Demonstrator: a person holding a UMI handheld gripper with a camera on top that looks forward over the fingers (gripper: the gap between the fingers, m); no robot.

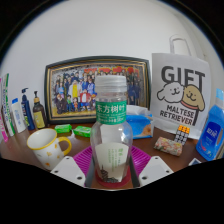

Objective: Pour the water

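Between the two white gripper fingers with their magenta pads we record item one: a clear plastic bottle with a white screw cap and a green-and-white label, upright, close to the camera. The pads sit against its lower body on both sides with no gap that we can see, so we judge the fingers closed on it at about bottle width; we cannot tell whether its base rests on the wooden tabletop or is lifted clear. The cap appears to be on, which we take to mean pouring has not begun. Item two, just beside the left finger and a little further off: a cream ceramic mug with small dots and a handle, mouth up, standing apart from the bottle, probably the vessel meant to receive the water. Beyond the mug, two green lidded containers. To the right, a small snack packet and a blue pouch with a white cap. Furthest back, against the wall: a dark-framed group photograph, a white paper gift bag printed with a dog, and a row of pump and squeeze bottles at the left.
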